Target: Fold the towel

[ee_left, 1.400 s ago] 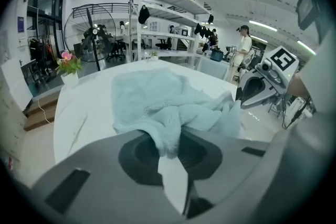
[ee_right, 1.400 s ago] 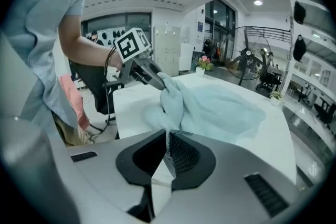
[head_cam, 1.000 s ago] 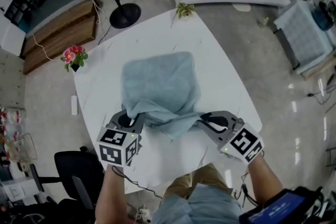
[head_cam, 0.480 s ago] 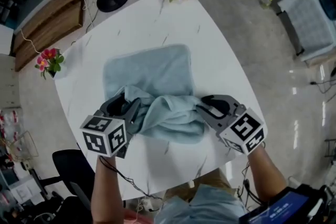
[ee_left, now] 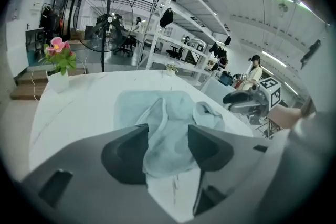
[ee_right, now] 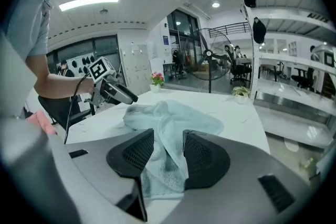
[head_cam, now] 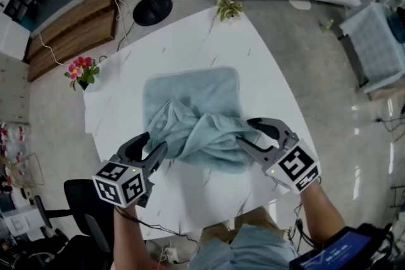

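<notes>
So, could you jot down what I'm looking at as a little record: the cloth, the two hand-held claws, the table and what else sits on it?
towel: light blue, on the table; far part flat, near part bunched up over it
table: white
left gripper: jaws apart, just been opening; towel's near corner in the gap, not pinched
right gripper: jaws apart, just been opening; a loose fold of towel between them
pink flowers: at the table's left edge
green plant: at the far corner
fold: not neat yet
</notes>
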### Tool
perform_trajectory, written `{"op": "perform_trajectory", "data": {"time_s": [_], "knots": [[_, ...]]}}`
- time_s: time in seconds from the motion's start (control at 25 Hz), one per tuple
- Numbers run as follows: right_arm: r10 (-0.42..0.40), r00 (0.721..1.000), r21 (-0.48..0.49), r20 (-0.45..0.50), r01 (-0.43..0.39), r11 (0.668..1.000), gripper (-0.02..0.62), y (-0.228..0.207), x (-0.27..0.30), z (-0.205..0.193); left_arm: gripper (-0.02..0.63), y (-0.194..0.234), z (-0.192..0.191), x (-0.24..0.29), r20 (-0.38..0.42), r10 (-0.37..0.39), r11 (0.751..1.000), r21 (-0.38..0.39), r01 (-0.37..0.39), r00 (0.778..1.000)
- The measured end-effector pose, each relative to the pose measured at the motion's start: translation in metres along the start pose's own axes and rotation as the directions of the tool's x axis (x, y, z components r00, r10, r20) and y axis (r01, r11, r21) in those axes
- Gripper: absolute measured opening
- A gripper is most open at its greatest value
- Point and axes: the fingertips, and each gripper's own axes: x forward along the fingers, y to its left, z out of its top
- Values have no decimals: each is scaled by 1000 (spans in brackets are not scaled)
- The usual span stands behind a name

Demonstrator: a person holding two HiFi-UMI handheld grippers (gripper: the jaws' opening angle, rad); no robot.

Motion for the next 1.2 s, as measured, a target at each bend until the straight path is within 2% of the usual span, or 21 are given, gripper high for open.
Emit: {"op": "perform_trajectory", "data": {"time_s": [0.08,0.16,0.32,0.4,0.56,0.76,0.88,0.96,1.12,1.2], "knots": [[-2,1000,-63,2,2,998,187,5,3,11,247,4,-12,-9,1,16,1000,-25,-16,1000],[1,1000,-104,7,0,995,187,9,7,19,247,9,-26,-15,9,34,996,-87,-33,999],[25,999,-110,32,-21,994,191,14,19,34,247,16,-39,-16,62,32,965,-263,-14,998],[42,999,-100,30,-39,994,197,17,27,37,250,17,-39,-8,75,35,950,-311,-10,997],[59,998,-78,7,-58,995,207,20,44,34,244,26,-46,9,-5,95,952,-293,-92,995],[42,998,-51,-38,-44,998,202,11,60,22,122,33,-52,15,-50,138,946,-290,-147,989],[29,997,-49,-67,-33,998,162,7,64,11,33,38,-53,12,-53,156,939,-302,-165,986],[19,997,-50,-80,-23,998,141,5,64,5,32,39,-54,12,-51,154,935,-314,-162,987],[-13,996,-50,-84,9,999,44,2,63,-3,28,35,-54,10,-47,146,936,-318,-153,988],[-16,997,-47,-80,12,999,26,2,60,-3,26,33,-52,7,-45,149,936,-315,-155,988]]}}
